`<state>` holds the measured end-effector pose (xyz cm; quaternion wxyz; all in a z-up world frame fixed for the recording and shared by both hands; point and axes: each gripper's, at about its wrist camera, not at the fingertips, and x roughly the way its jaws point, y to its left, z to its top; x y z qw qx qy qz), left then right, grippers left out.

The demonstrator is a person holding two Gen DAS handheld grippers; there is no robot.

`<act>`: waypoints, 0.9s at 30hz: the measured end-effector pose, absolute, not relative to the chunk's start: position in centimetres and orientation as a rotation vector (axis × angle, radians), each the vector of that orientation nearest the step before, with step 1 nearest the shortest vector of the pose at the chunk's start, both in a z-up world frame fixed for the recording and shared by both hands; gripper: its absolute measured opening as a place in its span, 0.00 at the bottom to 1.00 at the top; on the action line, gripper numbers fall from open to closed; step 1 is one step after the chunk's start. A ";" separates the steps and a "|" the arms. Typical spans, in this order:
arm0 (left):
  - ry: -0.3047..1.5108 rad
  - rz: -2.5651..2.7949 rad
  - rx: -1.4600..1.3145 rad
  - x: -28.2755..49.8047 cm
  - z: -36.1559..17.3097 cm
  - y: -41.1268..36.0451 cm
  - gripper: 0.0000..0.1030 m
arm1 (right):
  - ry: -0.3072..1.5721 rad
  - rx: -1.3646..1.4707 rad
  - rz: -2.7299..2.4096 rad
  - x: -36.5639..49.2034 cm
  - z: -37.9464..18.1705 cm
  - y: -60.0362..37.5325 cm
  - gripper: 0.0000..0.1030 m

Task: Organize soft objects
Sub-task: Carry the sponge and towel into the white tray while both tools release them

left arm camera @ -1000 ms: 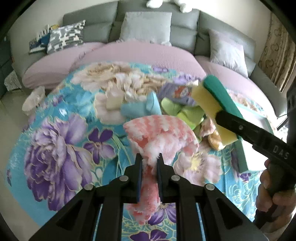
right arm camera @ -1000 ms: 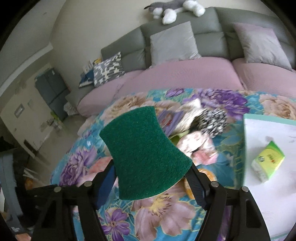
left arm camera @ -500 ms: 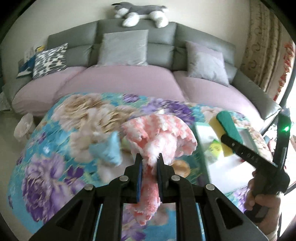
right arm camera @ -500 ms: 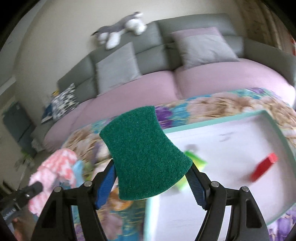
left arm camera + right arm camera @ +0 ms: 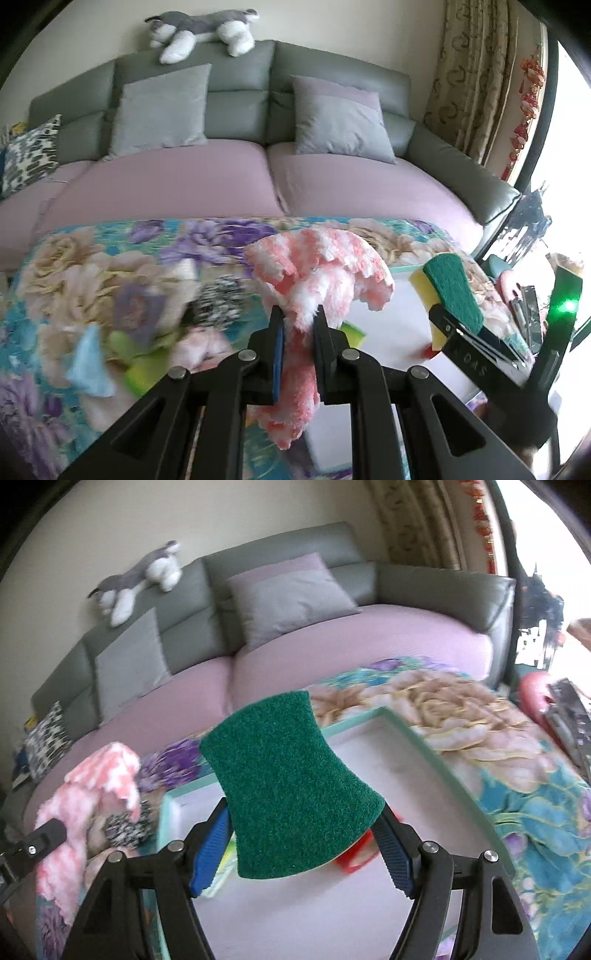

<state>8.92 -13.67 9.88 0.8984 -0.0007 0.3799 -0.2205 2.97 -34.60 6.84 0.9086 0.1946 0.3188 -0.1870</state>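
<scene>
Green sponge (image 5: 291,794) over tray rim (image 5: 410,731); pink cloth (image 5: 317,273) alongside.

Pink-and-white fluffy cloth (image 5: 317,273): pinched mid-length in the left hand-held gripper (image 5: 298,314), top flopped over, tail hanging below, off the surface.

Sponge (image 5: 288,790): green scouring face up, yellow body under it, waisted shape; clamped edge to edge in the right hand-held gripper (image 5: 303,834), above the near left of the white tray (image 5: 410,734).

Loose soft items (image 5: 122,332), blurred, lie left on the floral surface.
</scene>
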 end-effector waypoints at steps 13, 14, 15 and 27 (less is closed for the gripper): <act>0.818 -0.497 0.020 10.5 5.6 -19.2 0.14 | 0.607 0.435 -0.595 0.0 6.9 -39.9 0.75; 0.828 -0.496 0.023 10.6 5.2 -19.4 0.14 | 0.609 0.438 -0.588 0.2 6.8 -39.8 0.75; 0.839 -0.494 0.024 10.6 4.7 -19.4 0.14 | 0.609 0.437 -0.579 0.2 6.8 -39.4 0.75; 0.901 -0.479 0.018 11.1 2.6 -19.4 0.14 | 0.629 0.381 -0.535 1.7 5.9 -38.1 0.75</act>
